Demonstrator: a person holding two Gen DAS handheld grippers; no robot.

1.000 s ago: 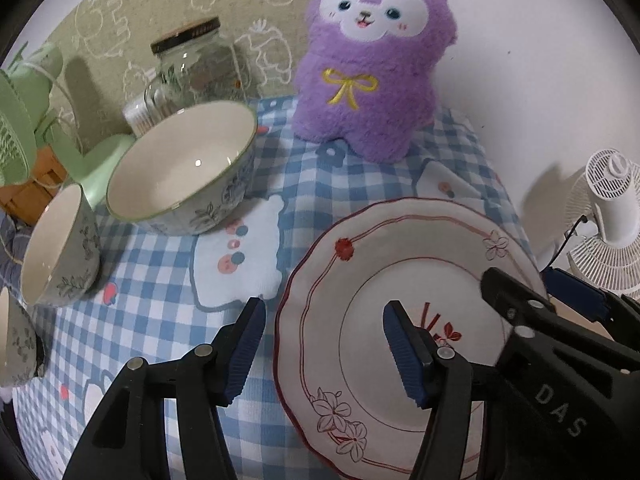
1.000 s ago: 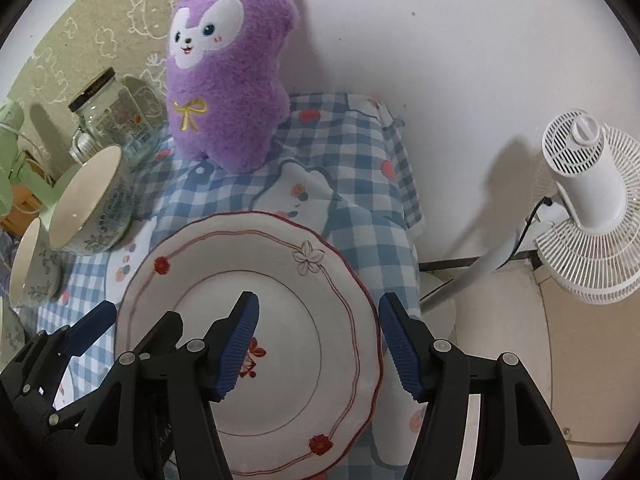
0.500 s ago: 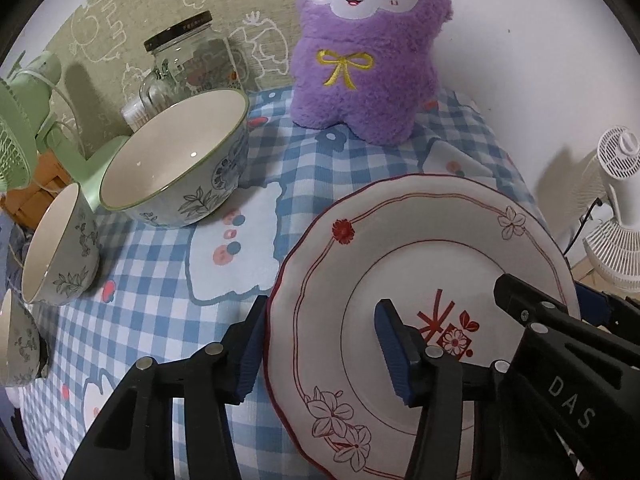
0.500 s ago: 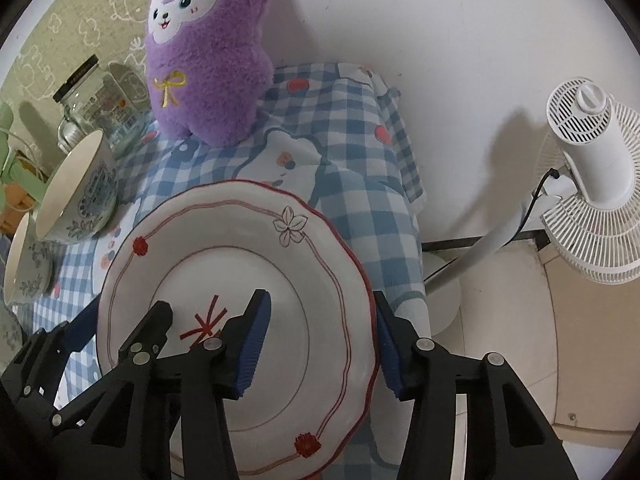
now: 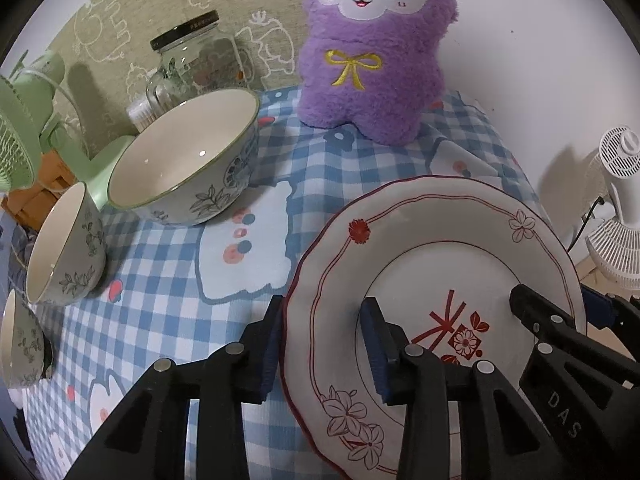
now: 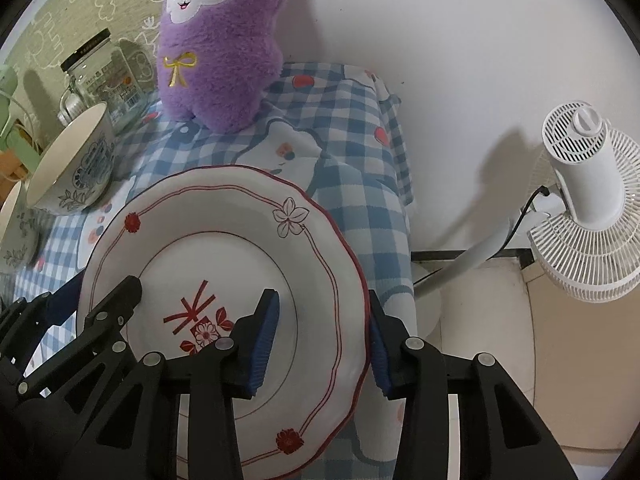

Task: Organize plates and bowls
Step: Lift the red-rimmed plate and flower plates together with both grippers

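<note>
Checked tablecloth [image 5: 168,312]: plate [image 5: 432,264] at its right end, large bowl [image 5: 184,168] and small bowl [image 5: 64,248] to the left. L gripper [image 5: 322,344] straddles plate's left rim, R gripper [image 6: 320,336] its right rim; jaws apart, pads w/ gaps.

The plate [image 5: 436,248] sits at the bench's [image 5: 168,304] near right corner, its right rim at the right edge. The plush toy [image 5: 372,68] stands at the far edge behind the plate. Left of the toy stands the jar [image 5: 196,64], and before the jar the large bowl [image 5: 188,168]. Two smaller bowls [image 5: 64,248] line the left edge, one nearer than the other. The standing fan [image 6: 588,200] is on the floor, right of the bench.
</note>
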